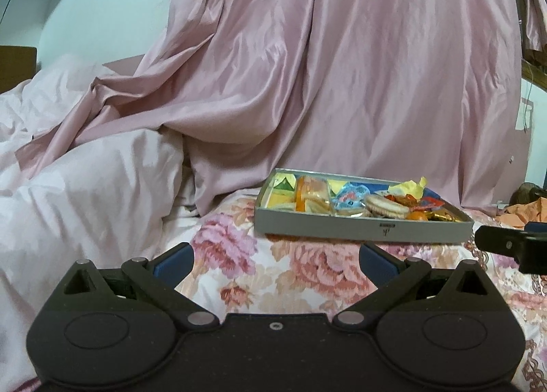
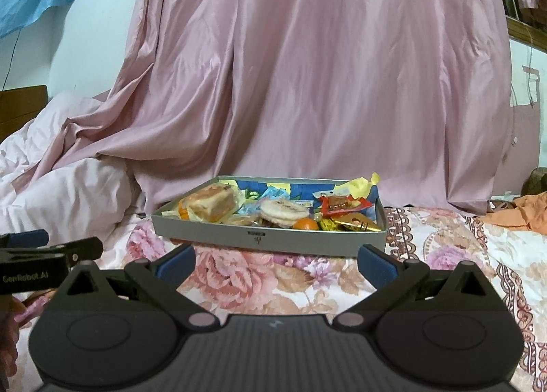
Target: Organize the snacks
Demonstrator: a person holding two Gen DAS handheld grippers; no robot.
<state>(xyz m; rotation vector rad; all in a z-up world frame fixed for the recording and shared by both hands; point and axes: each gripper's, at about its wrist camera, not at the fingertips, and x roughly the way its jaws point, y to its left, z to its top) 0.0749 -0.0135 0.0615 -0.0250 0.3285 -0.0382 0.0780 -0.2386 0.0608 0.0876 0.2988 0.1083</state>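
A shallow grey snack box (image 2: 270, 242) sits on the floral bedspread (image 2: 273, 286) of a bed, backed by a draped pink satin curtain (image 2: 307, 84). Inside lie a wrapped bread bun (image 2: 213, 202) at the left end, round cream biscuits (image 2: 283, 210) in the middle, a small orange (image 2: 305, 224) against the near wall, and red and gold wrapped sweets (image 2: 345, 207) at the right end.

The right gripper (image 2: 277, 260) has its fingers spread wide apart, holding nothing; the box lies just beyond them at 12 o'clock. The left gripper (image 1: 275, 260) is likewise spread and empty, with the box (image 1: 362, 229) ahead at about 1 o'clock. A rumpled pale pink duvet (image 1: 85, 180) lies at 10 o'clock.
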